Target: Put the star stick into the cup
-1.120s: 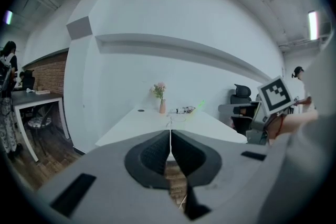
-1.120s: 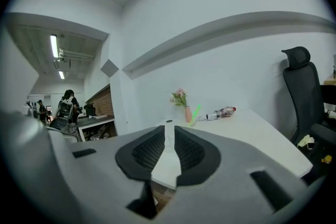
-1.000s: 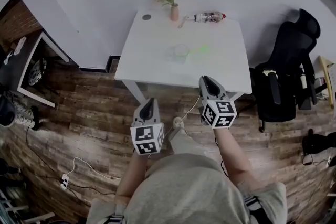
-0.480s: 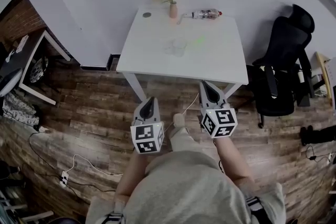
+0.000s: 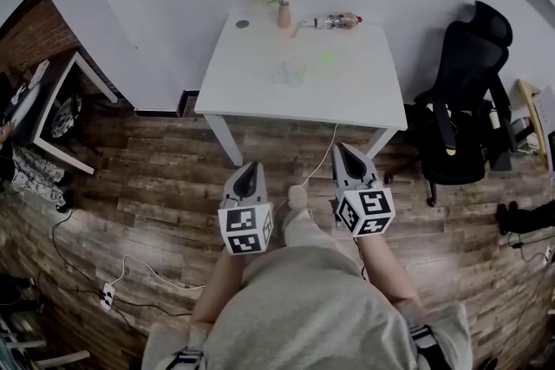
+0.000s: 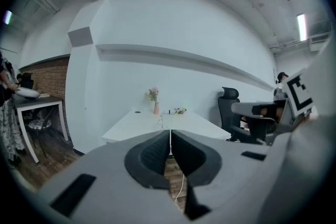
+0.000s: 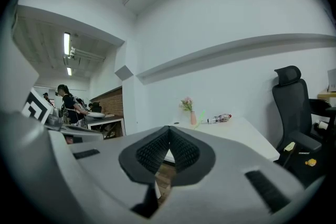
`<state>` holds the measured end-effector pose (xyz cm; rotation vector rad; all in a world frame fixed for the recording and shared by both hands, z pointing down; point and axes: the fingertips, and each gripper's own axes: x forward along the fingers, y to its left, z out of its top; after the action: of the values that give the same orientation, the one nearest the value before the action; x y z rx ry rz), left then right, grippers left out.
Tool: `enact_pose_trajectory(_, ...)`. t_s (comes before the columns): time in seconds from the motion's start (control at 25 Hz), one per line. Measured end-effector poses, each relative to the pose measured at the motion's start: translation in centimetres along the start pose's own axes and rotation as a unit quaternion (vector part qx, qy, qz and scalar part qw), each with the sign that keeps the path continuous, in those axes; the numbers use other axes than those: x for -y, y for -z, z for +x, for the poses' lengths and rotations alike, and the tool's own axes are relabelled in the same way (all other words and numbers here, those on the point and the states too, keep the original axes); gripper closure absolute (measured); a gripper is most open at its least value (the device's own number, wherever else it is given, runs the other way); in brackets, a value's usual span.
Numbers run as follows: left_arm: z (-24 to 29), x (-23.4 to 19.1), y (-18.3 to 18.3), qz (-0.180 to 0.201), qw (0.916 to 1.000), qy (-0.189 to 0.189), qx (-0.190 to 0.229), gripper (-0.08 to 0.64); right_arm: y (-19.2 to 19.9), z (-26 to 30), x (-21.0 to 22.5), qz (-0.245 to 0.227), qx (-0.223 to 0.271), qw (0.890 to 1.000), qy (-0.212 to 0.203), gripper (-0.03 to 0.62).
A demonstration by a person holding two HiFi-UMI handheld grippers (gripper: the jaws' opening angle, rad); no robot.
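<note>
A clear cup [image 5: 293,72] stands near the middle of the white table [image 5: 251,95]. The green star stick [image 5: 327,59] lies just to the cup's right, apart from it. Both grippers hang over the wooden floor in front of the table, well short of its near edge. My left gripper [image 5: 249,172] is shut with nothing in it, and its jaws meet in the left gripper view [image 6: 170,136]. My right gripper [image 5: 344,151] is also shut and empty [image 7: 169,132]. The stick shows as a small green streak [image 7: 201,117] far ahead of the right gripper.
A pink vase with flowers [image 5: 284,13], a lying bottle [image 5: 336,20] and a small dark disc [image 5: 243,24] sit along the table's far edge. A black office chair [image 5: 464,108] stands right of the table. A side table [image 5: 54,91] is at the left. Cables [image 5: 139,273] run over the floor.
The table now sits higher and farther from both grippers than a second ago; the view has drawn back from it. Both grippers stay shut and empty, slightly lower in view.
</note>
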<state>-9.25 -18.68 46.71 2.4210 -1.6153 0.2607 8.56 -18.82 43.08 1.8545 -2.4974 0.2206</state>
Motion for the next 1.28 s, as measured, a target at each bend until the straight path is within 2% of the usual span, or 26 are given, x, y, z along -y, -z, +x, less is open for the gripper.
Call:
enact_pose_trajectory(0.6,-0.5,0.6,0.3,-0.008,1.0,0.002,0.0,0.551,-0.5,-1.0,-0.5,-0.013,0.006,1.0,-0.002,0.594)
enact_pose_trajectory(1.28,0.7,1.0,0.0,-0.008,1.0,-0.002,-0.003,0.551,-1.4,0.0,0.2,-0.005,0.016,1.0,-0.013,0.594)
